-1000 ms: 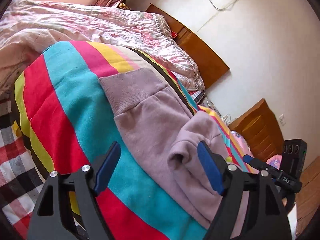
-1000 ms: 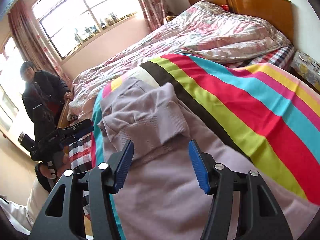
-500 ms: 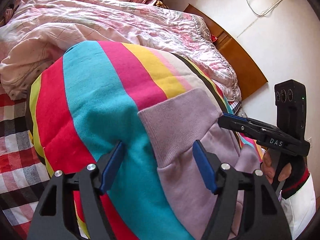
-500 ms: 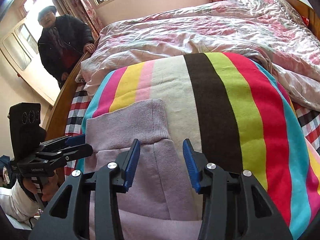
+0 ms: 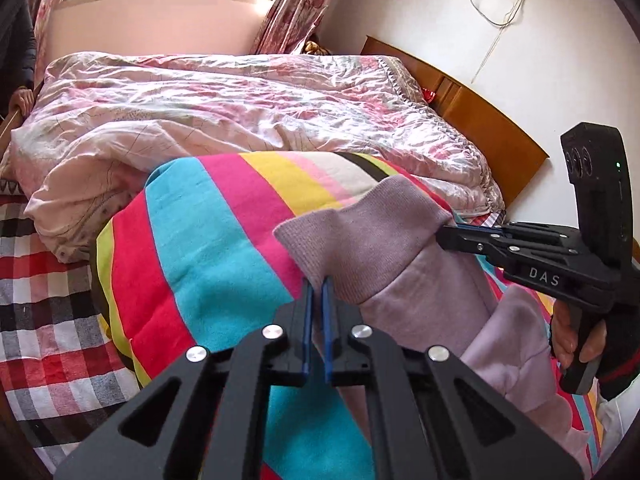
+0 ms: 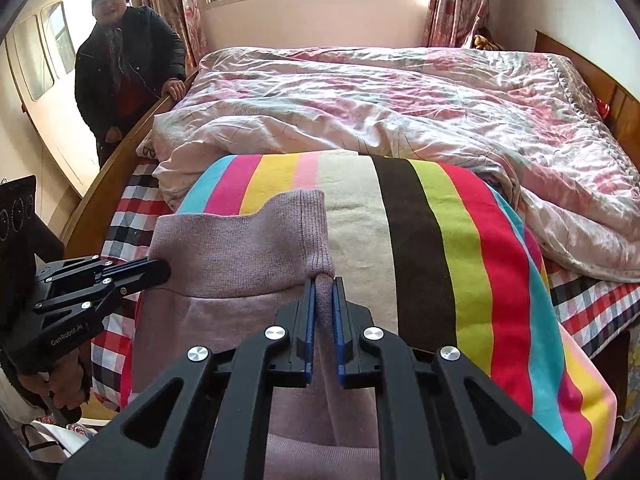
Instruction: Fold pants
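Left hand-held gripper (image 5: pixel 316 292), lower centre of frame: jaws have just been closing, now pinched on one corner of the lilac pants' ribbed waistband (image 5: pixel 360 232). Right hand-held gripper (image 6: pixel 324 292): same, clamped on the opposite corner. Pants (image 6: pixel 224 320) lie on the striped blanket (image 6: pixel 420 240) on the bed. Long axis runs toward the cameras, waistband farthest. Legs look doubled already; lengthwise fold probably remains.

Both grippers: black skeletal frames with triangular cutouts, silver screw heads, blue pads on fingers (image 5: pixel 306 320). Right gripper (image 5: pixel 448 236) marked "DAS", left gripper (image 6: pixel 160 270) "GenRobot.AI". Right hand (image 5: pixel 588 340) wears black fingerless glove.
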A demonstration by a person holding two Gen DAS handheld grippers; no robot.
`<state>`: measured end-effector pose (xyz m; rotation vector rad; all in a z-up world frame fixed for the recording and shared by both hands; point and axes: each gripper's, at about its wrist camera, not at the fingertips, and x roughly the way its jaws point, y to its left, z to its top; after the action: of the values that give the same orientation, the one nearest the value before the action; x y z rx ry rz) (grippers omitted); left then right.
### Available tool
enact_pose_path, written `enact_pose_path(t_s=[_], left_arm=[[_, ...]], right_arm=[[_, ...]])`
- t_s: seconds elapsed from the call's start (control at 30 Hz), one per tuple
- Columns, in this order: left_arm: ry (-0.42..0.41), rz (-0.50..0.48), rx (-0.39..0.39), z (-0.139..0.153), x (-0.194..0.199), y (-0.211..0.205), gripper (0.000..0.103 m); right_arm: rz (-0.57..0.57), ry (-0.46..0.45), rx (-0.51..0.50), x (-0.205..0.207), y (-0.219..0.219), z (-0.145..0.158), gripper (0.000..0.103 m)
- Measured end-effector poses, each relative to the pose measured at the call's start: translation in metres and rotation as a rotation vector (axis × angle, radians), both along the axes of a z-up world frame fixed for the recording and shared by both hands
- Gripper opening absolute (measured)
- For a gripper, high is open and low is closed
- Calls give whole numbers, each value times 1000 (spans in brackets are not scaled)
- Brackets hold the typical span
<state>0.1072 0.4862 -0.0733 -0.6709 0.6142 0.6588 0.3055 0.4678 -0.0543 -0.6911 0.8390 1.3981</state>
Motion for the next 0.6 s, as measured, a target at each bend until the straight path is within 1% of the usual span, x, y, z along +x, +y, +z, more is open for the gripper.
enact_pose_path(t_s=[0.03, 0.07, 0.1, 0.13, 0.17, 0.2, 0.23, 0.27, 0.3, 0.37, 0.4, 0.47, 0.5, 0.53, 0.57, 0.6], left_arm=[[27, -8, -26, -11, 3, 6, 5], [26, -10, -42, -20, 4, 11, 9], [19, -10, -48, -23, 2, 13, 10], [10, -22, -49, -22, 1, 13, 14], [15, -16, -23, -16, -2, 10, 37], [26, 16, 29, -6, -8, 4, 54], [23, 46, 97, 6, -16, -4, 77], [5, 39, 163, 19, -23, -16, 80], [-15, -19, 212, 32, -26, -30, 80], [-32, -182, 322, 50, -29, -67, 81], [-20, -271, 405, 54, -29, -91, 82], [46, -468, 616, 51, -26, -142, 85], [93, -549, 723, 44, -23, -164, 86], [140, -618, 807, 35, -19, -182, 86], [185, -674, 864, 25, -14, -194, 86], [222, -717, 902, 17, -9, -201, 86]], right_arm=[[-18, 9, -26, 3, 4, -12, 10], [-37, 30, -28, 6, 4, -19, 11], [-57, 50, -9, 10, 1, -18, 12], [-83, 77, 5, 16, -5, -13, 19], [-120, 106, 26, 22, -15, -3, 35], [-136, 140, 65, 27, -29, 11, 42], [-145, 152, 109, 30, -46, 25, 52], [-152, 147, 147, 32, -67, 39, 57], [-154, 145, 172, 33, -89, 50, 57], [-176, 167, 191, 35, -136, 56, 57], [-189, 191, 188, 34, -158, 53, 57], [-223, 241, 154, 30, -196, 34, 57], [-241, 259, 137, 26, -212, 21, 57], [-261, 278, 121, 23, -223, 9, 57], [-277, 302, 107, 21, -231, -2, 57], [-297, 324, 100, 20, -234, -13, 56]])
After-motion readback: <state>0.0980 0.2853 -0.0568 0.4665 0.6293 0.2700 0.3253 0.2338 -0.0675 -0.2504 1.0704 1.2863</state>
